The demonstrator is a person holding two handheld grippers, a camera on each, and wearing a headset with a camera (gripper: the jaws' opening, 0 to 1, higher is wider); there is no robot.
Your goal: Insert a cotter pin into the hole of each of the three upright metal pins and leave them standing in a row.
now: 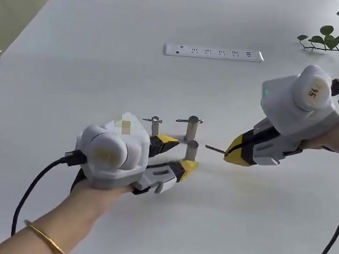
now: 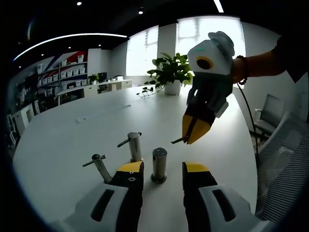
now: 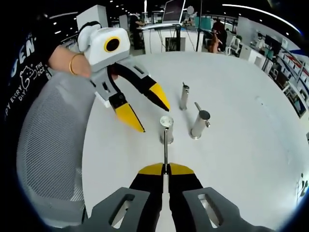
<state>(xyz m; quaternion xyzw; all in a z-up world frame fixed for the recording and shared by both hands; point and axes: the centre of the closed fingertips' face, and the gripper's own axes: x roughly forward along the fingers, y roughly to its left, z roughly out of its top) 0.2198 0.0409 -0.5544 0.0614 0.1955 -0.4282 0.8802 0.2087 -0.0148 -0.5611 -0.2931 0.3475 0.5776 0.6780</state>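
Three upright metal pins stand on the white table (image 1: 104, 71). The two far pins (image 1: 155, 125) (image 1: 192, 126) each carry a cotter pin through the top. The near pin (image 1: 191, 149) (image 2: 159, 163) (image 3: 166, 127) has a bare top. My left gripper (image 1: 178, 154) (image 2: 163, 170) is open, one jaw on either side of the near pin without touching it. From the right, my right gripper (image 1: 232, 153) (image 3: 165, 168) is shut on a thin cotter pin (image 1: 215, 149) (image 3: 165, 145) (image 2: 179, 140), whose tip points at the near pin a short way off.
A white power strip (image 1: 214, 52) lies at the back of the table and a leafy plant (image 1: 333, 33) sits at the far right. Cables trail from both grippers. A mesh chair (image 3: 43, 159) stands beside the table.
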